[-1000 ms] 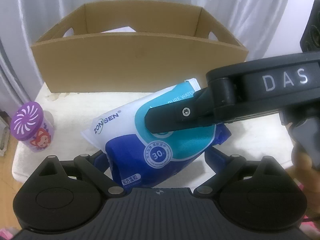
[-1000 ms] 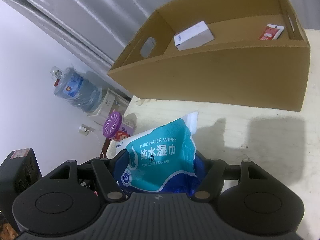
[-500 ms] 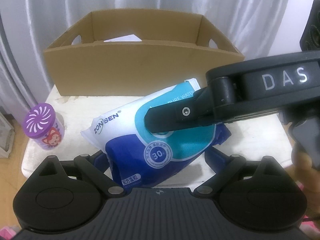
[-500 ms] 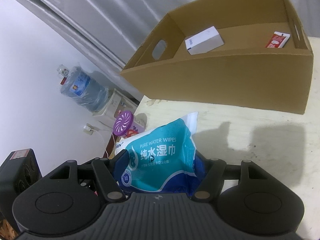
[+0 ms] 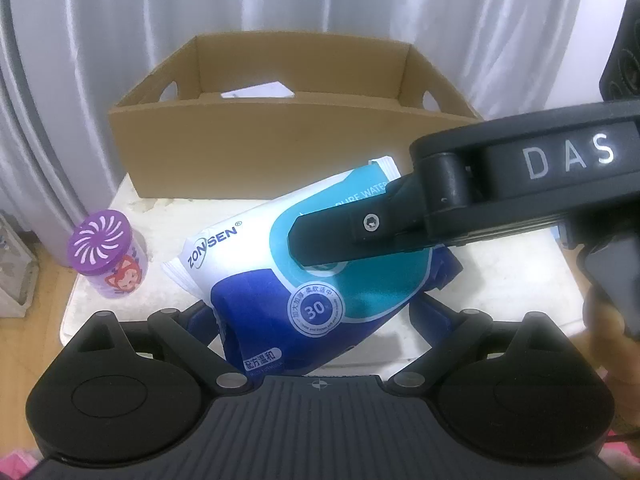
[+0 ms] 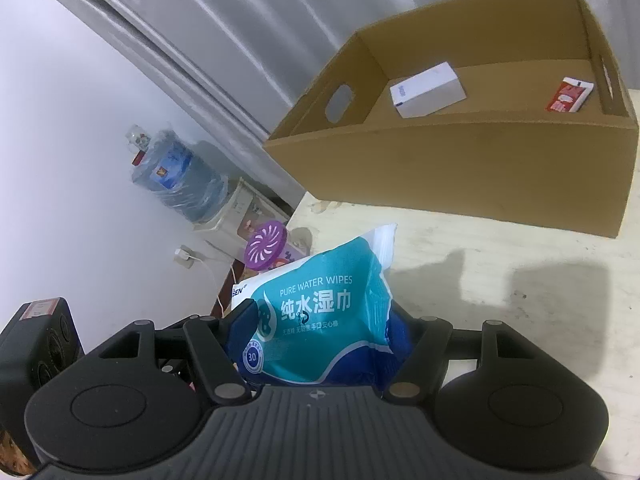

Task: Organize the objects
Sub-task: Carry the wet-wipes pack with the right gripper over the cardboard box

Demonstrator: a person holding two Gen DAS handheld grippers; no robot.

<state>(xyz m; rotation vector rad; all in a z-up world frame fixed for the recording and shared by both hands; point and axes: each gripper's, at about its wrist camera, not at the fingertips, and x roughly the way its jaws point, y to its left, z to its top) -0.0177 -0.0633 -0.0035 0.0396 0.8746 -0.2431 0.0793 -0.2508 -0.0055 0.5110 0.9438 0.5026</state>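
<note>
Blue-and-teal plastic pack of wet wipes (image 5: 320, 280) held above the pale worktop (image 6: 500, 280), clamped by both the left gripper (image 5: 316, 320) and right gripper (image 6: 320, 340). Behind it, open brown cardboard box (image 6: 480, 168) — contains white carton (image 6: 428, 90), red-and-white packet (image 6: 570, 96).

Grey curtains (image 5: 280, 0), white wall (image 6: 60, 120), water jug (image 6: 176, 180) on dispenser, wooden floor (image 5: 36, 340).
</note>
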